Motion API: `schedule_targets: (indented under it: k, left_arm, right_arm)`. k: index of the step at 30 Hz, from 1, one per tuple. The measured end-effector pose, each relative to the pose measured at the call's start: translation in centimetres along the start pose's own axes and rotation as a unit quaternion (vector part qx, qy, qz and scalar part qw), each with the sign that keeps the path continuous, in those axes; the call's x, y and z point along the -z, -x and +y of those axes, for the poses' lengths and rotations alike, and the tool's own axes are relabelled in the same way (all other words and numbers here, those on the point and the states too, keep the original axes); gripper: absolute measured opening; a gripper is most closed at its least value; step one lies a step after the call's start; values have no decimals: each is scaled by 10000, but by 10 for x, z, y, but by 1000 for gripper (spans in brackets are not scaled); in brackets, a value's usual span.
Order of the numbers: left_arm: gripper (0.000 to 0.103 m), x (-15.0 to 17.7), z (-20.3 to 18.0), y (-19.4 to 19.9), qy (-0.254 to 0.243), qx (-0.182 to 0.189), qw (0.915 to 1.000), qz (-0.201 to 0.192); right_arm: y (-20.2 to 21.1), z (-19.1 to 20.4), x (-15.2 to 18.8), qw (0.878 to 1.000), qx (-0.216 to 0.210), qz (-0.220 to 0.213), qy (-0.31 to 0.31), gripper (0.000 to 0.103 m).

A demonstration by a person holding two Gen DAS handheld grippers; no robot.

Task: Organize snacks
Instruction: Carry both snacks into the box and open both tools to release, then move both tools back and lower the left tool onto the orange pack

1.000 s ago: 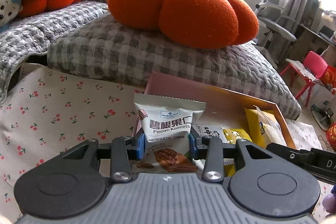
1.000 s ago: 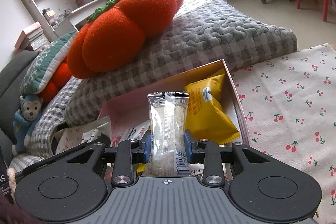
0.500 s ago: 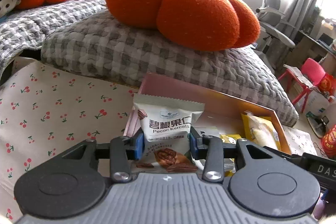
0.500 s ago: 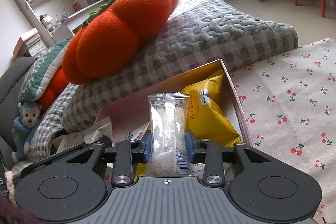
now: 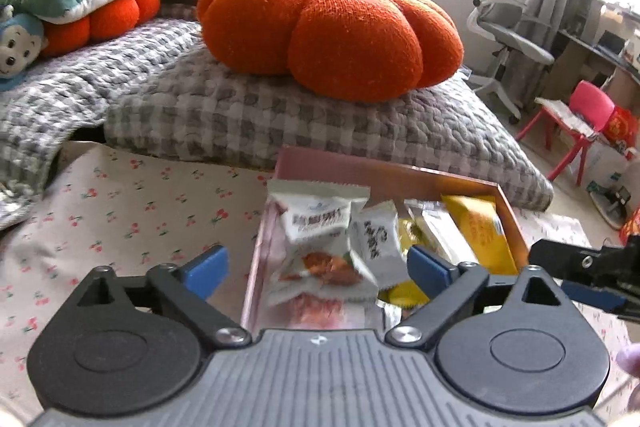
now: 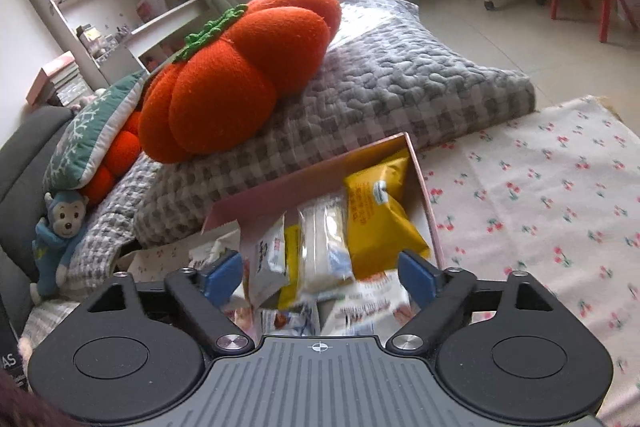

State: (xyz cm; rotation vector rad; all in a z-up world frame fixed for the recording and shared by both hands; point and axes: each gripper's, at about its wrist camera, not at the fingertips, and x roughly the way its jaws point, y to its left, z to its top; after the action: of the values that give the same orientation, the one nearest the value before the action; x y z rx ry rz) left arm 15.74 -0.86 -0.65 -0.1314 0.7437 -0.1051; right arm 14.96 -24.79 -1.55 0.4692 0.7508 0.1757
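A pink cardboard box lies on the cherry-print cloth and holds several snack packets. My left gripper hangs just above it, its jaws opening wide. The white pecan-kernel packet, blurred, sits free below and between the blue pads, touching neither. My right gripper is over the same box, its jaws also opening. The clear wafer packet lies loose between its pads, beside a yellow packet. In the left wrist view, part of the right gripper shows at the right edge.
A big orange pumpkin cushion rests on a grey checked quilt right behind the box. Cherry-print cloth spreads on both sides. A plush monkey, a red chair and an office chair stand farther off.
Both grippers went from shut on their packets to wide open. The pecan packet and the clear packet dropped into the box. Both hands rose a little.
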Motion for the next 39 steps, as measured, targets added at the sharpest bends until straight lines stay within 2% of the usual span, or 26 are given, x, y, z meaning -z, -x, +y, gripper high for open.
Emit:
schedule_targets:
  k: [3,7,9,15,21,25,29,35,39]
  left_arm:
    - [102,7,0,12,-122,-112,9998,132]
    - [103,17,2,27,-248,-254,9991,243]
    - [103,22,3,33,-318,-309,9984,346]
    - [103,41,10,51,-410,-242,9976,503]
    - [103,63,24,49,-499,-175,9964,667]
    - [103,79,35,39,-594,132,9949,808]
    - [103,92,42,29,-1002,306,9913,801]
    - [103,107,52,22,-1672,665,9806,781]
    - [103,106,51,21,-2104,840,9709,770]
  right_arm:
    - [11,0,6,9999,78,104,-7,90]
    - [28,1,14,9996,216,164,122,91]
    - [36,0,18,9994,265,167,154,95]
    - [58,-11,31,9987,374,161,297,96]
    - [68,-20,51,9962,547,224,644,96]
    - [72,-20,65,9931,554,275,998,96]
    - [70,-17,80,9892,539,331,1319,96]
    - [65,-6,107,9827,275,351,1798,97]
    - [58,4,122,9760,99,441,2130,97]
